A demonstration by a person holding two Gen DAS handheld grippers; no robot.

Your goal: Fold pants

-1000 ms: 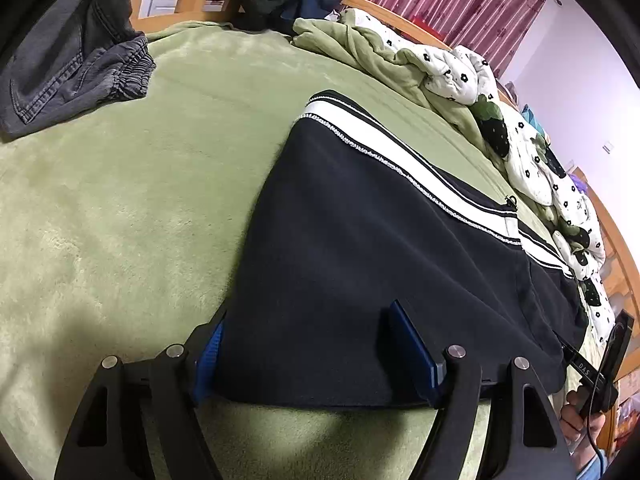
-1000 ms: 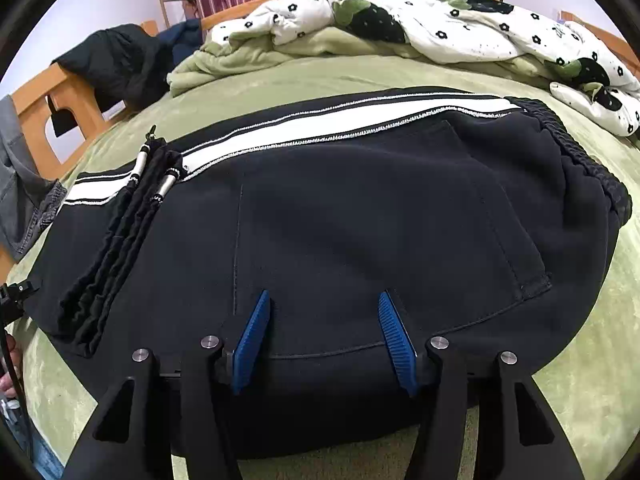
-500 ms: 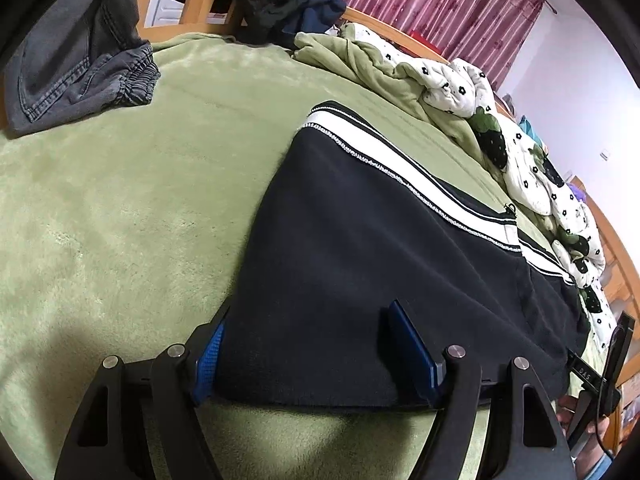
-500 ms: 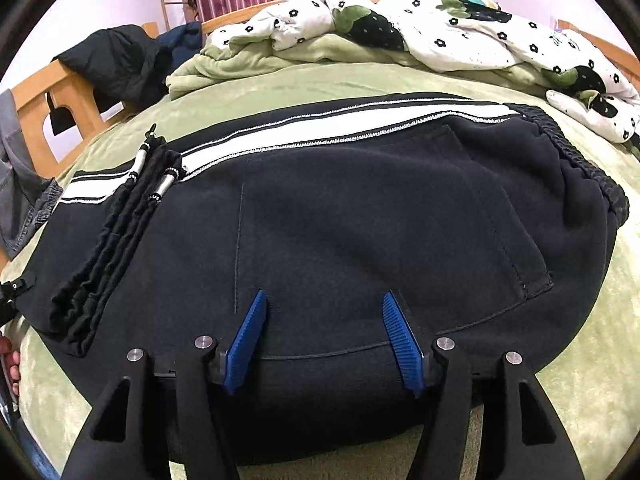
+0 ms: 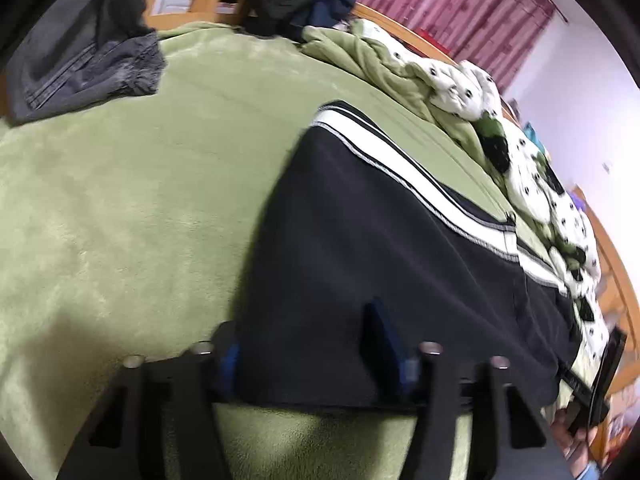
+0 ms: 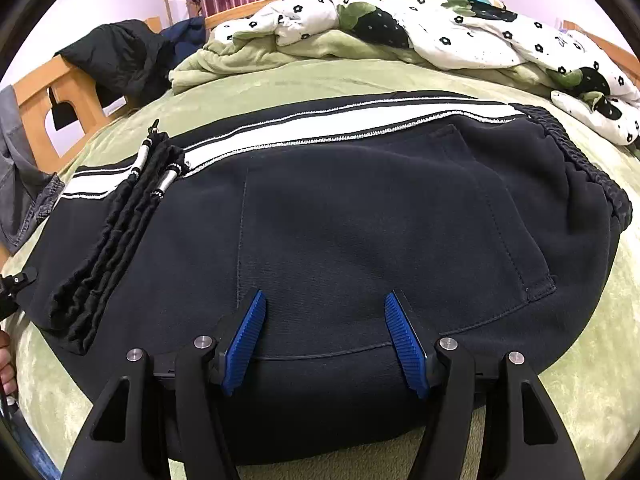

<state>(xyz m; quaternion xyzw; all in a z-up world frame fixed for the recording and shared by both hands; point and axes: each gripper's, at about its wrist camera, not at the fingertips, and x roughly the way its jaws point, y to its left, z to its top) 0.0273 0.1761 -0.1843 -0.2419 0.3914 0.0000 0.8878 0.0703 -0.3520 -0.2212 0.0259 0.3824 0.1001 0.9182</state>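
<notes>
Black pants (image 5: pixel 380 240) with a white side stripe lie folded flat on the green blanket (image 5: pixel 120 200). My left gripper (image 5: pixel 306 344) straddles their near edge by the leg end. Its jaws are closing, the black cloth lies between them, and a wide gap still shows. In the right wrist view the pants (image 6: pixel 360 220) show a back pocket, the elastic waistband at right and a drawstring (image 6: pixel 160 176) at left. My right gripper (image 6: pixel 324 328) stands open low over the near edge, with cloth between its blue pads (image 6: pixel 244 332).
Grey jeans (image 5: pixel 88 68) lie at the far left of the bed. A floral quilt (image 6: pixel 440 28) and a bunched green blanket are piled along the far side. Dark clothes (image 6: pixel 120 56) hang on the wooden bed end. A hand (image 5: pixel 568 432) shows at the lower right.
The left jaws have drawn closer together around the pants' near edge, and that view has blurred. The right jaws stand slightly wider. Neither hand has shifted.
</notes>
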